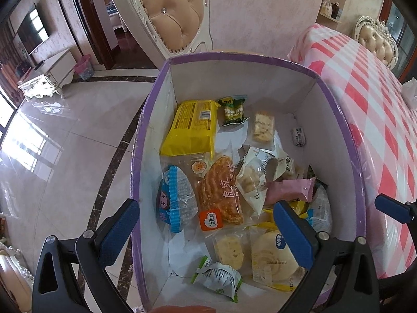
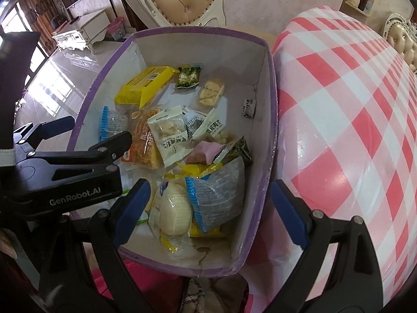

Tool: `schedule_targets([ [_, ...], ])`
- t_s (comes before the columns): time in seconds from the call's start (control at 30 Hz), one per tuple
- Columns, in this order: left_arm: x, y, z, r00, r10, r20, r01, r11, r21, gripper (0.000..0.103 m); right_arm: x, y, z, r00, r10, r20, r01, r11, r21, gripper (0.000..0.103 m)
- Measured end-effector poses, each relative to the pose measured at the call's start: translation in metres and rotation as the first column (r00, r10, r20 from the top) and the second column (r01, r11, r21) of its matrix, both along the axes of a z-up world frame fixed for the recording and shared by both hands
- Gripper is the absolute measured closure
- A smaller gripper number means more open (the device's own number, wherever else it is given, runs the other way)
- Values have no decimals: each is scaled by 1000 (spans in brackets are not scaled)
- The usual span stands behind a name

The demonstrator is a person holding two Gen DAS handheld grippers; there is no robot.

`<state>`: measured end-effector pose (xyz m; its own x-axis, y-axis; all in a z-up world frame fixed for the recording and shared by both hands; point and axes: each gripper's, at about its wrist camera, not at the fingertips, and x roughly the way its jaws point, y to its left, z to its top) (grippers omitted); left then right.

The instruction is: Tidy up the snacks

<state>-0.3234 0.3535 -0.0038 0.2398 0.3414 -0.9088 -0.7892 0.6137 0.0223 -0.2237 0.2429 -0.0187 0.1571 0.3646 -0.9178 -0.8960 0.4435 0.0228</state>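
Hovering over the snack box (image 2: 271,120), 2 grippers are seen.
Left gripper (image 1: 203,224) and right gripper (image 2: 211,206) are held wide open, empty.

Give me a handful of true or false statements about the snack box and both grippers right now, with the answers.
1. The purple-rimmed box holds many wrapped snacks. True.
2. The right gripper grips a snack. False: its jaws are open and hold nothing.
3. The yellow packet lies on the checked tablecloth. False: it lies inside the box.
4. The left gripper is open above the box. True.
5. The pink packet lies inside the box. True.
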Motion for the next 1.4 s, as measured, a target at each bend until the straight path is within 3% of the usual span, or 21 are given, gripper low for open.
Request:
schedule_targets([
  [1.4,0,2,-6,1000,15,-13,-15,1000,12,0,-1,0,-7,1000,0,-26,0,1000,-9,9],
])
